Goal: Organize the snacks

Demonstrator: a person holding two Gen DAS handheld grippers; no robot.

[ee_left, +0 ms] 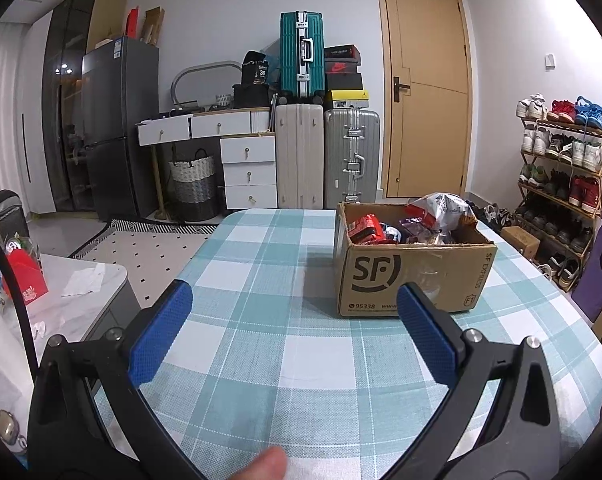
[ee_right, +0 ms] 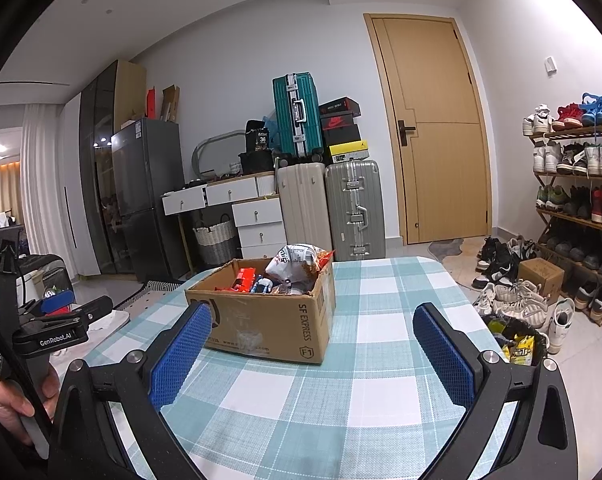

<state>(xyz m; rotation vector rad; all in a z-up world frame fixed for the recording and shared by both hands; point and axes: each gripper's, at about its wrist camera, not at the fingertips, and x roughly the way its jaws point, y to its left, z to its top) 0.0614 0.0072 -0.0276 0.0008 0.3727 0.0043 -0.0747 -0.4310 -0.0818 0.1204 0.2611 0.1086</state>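
I hold one tool in each hand above the near edge of the surface (ee_left: 261,360), which has a blue and white checked cloth. My left tool (ee_left: 293,304) is released: its two blue pads stand wide apart and there is nothing between them. The cloth under it is bare. My right tool (ee_right: 313,320) is also released, with its pads wide apart and holding nothing.

The cardboard box (ee_left: 409,276) stands on the far half of the surface, toward the far right corner as my left camera sees it. It is open at the top and the snacks (ee_left: 413,224) are already inside: red packets on the left side, dark packets in the middle, and a large silver bag (ee_right: 297,260) that rises above the rim.

From the left tool the box lies ahead and to the right. From the right tool it lies ahead and a little to the left. Its long side runs across the surface, from left to right, with the printed face turned to me.

I judge that both tools are about equally near, and neither touches the box. Outside the box I see no loose snack on the cloth.
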